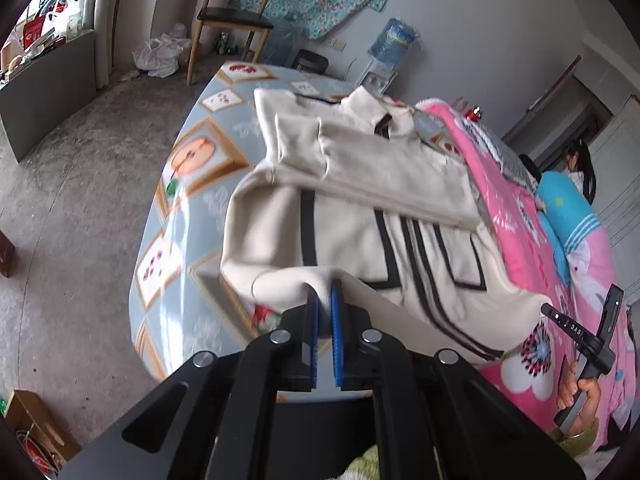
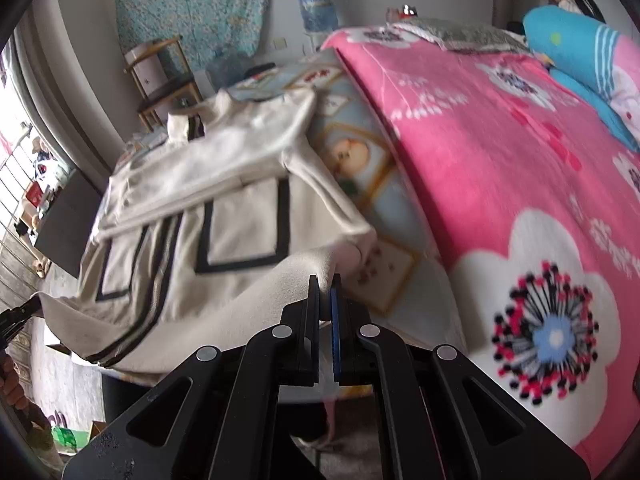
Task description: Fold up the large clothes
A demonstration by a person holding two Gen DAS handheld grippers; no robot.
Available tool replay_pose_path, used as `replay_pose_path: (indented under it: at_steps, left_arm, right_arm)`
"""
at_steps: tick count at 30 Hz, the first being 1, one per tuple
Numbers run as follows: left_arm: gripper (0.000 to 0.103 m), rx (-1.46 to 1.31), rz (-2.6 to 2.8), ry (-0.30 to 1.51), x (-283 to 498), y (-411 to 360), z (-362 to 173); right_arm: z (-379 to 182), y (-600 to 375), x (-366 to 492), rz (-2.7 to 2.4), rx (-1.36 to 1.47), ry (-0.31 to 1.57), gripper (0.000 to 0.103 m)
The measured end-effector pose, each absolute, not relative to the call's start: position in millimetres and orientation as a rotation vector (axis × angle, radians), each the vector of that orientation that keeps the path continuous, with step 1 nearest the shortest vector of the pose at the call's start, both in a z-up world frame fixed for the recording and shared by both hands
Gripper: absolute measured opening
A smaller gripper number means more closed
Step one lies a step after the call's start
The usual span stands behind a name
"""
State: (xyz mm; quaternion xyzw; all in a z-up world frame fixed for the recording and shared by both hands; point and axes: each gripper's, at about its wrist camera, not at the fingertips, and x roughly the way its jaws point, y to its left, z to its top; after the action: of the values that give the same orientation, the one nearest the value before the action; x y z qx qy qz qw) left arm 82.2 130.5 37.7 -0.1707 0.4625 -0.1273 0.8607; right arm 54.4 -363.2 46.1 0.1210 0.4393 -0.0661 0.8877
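A cream jacket with black stripes [image 1: 360, 208] lies on the bed's blue printed sheet [image 1: 188, 184], its sleeves folded across the chest. My left gripper [image 1: 325, 292] is shut on the jacket's bottom hem at its left corner and lifts it. My right gripper [image 2: 325, 284] is shut on the hem at the other corner of the jacket [image 2: 224, 200]. The hem hangs stretched between both grippers. The right gripper also shows in the left wrist view [image 1: 580, 328], and the left gripper shows at the far left edge of the right wrist view [image 2: 16, 316].
A pink flowered blanket [image 2: 500, 152] covers the bed to the right of the jacket. A blue pillow [image 2: 576, 48] lies at its far end. A wooden chair [image 1: 236, 16], a water bottle [image 1: 396, 40] and bags stand beyond the bed. A cardboard box [image 1: 36, 428] sits on the floor.
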Motion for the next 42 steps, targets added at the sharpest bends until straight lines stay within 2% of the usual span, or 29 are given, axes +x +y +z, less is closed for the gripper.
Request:
replay_pose_path:
  at_steps: [6, 12, 14, 15, 16, 18, 20, 22, 26, 28, 32, 36, 42]
  left_arm:
    - [0.005, -0.357, -0.232, 0.948, 137, 133, 44]
    - [0.006, -0.362, -0.176, 1.018, 193, 139, 17]
    - [0.009, -0.337, -0.132, 1.056, 208, 137, 1]
    - [0.012, -0.345, -0.117, 1.071, 213, 137, -7]
    - [0.013, -0.35, -0.092, 1.073, 215, 138, -12]
    - [0.026, -0.318, -0.013, 1.036, 212, 142, -11]
    - [0.03, -0.326, 0.004, 0.99, 204, 150, -4]
    - [0.032, -0.344, 0.008, 0.967, 194, 159, 1]
    - [0.033, -0.312, -0.018, 0.992, 166, 163, 4]
    - [0.036, -0.311, -0.05, 1.019, 146, 162, 2]
    - [0.046, -0.362, -0.109, 1.076, 114, 152, -14]
    - [0.05, -0.449, -0.16, 1.128, 101, 141, -39]
    - [0.052, -0.692, -0.167, 1.094, 111, 151, -59]
  right_arm:
    - [58, -363, 112, -0.108, 0.231, 0.857, 0.005]
    - [38, -377, 183, -0.076, 0.305, 0.88, 0.005]
    - [17, -386, 206, -0.063, 0.394, 0.917, 0.009]
    - [9, -390, 214, -0.067, 0.427, 0.933, 0.016]
    - [-1, -395, 220, -0.072, 0.461, 0.946, 0.028]
    - [-15, -402, 226, -0.086, 0.515, 0.962, 0.042]
    - [-15, -403, 222, -0.078, 0.526, 0.951, 0.045]
    - [-12, -403, 211, -0.079, 0.506, 0.941, 0.056]
    - [-5, -406, 184, -0.096, 0.481, 0.939, 0.061]
    - [-2, -408, 168, -0.098, 0.485, 0.937, 0.068]
    - [-3, -405, 134, -0.1, 0.492, 0.959, 0.072]
    - [-16, -399, 117, -0.081, 0.536, 1.0, 0.073]
    - [-29, -396, 115, -0.057, 0.608, 1.005, 0.073]
